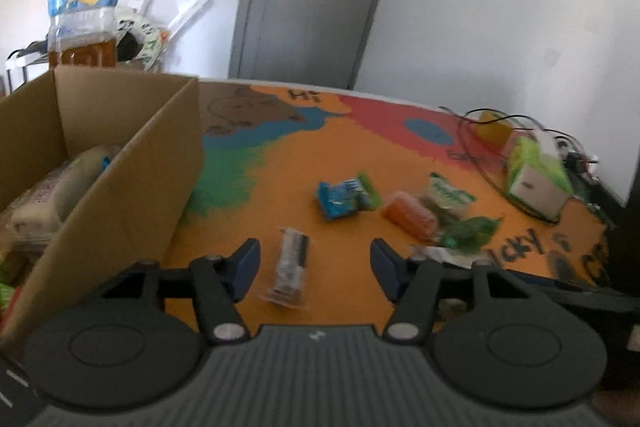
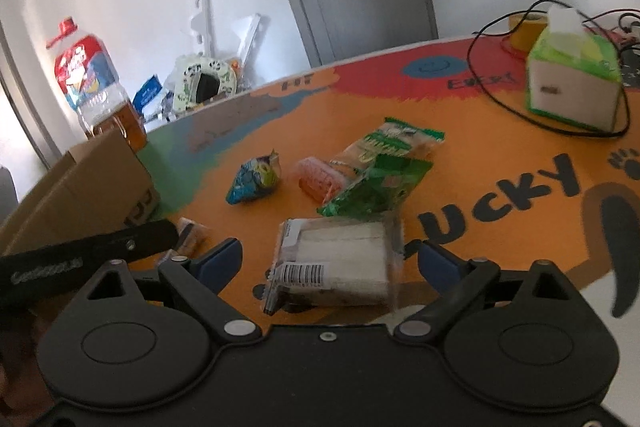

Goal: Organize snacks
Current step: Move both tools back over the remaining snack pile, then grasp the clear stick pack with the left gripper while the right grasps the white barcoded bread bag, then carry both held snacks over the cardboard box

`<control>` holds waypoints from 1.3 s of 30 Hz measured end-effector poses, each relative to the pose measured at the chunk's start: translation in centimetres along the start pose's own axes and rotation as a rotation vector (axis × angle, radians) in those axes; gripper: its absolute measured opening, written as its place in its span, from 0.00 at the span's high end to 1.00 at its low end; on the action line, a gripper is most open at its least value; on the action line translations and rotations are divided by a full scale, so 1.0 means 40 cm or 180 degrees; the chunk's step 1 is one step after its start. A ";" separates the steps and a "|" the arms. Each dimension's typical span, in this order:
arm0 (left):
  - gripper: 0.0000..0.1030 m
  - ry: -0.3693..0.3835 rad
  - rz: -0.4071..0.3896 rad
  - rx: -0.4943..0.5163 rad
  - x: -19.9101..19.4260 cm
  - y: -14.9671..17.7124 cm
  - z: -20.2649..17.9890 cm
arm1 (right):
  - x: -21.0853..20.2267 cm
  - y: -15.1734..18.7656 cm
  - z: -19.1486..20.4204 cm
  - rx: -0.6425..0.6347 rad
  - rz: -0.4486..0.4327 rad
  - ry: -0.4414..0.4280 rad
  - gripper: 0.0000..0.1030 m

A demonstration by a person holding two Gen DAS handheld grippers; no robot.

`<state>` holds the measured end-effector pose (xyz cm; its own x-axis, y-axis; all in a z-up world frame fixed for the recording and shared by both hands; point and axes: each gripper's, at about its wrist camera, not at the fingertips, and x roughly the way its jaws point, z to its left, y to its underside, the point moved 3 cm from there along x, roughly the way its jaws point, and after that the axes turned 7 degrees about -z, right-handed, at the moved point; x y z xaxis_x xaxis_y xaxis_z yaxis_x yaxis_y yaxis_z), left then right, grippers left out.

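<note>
Here we are holding both tongs spread wide: the left tongs (image 1: 314, 267) framing a small clear packet (image 1: 290, 267), the right tongs (image 2: 328, 263) hovering over a barcoded white-cake pack (image 2: 340, 263). Beyond, four snacks are lying loose on the bench (image 2: 500, 147), which is reading "LUCKY". Further left, the cardboard box (image 1: 120, 187) is holding several wrapped packs.

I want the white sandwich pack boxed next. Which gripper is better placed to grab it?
Right. The right gripper is open with the sandwich pack directly between its fingers. The left gripper is lined up on a small clear packet beside the cardboard box.
</note>
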<state>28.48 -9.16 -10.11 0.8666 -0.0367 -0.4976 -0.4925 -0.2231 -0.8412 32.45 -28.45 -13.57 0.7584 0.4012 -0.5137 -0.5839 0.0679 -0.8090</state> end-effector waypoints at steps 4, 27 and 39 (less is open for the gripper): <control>0.48 -0.0095 0.0132 -0.0053 0.048 0.017 0.027 | 0.030 0.008 0.015 -0.0150 0.0044 0.0078 0.11; 0.83 -0.0208 -0.0034 0.0383 0.035 0.027 -0.002 | -0.004 0.018 0.048 -0.0665 -0.0018 0.0450 0.46; 0.83 -0.0084 -0.0313 0.0404 -0.112 -0.033 -0.017 | -0.115 -0.048 0.148 -0.0735 -0.0395 0.0229 0.46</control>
<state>25.33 -9.37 -6.62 0.9095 0.0051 -0.4156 -0.4131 -0.0995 -0.9053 28.36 -25.01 -7.96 0.8435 0.3363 -0.4189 -0.4099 -0.1010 -0.9065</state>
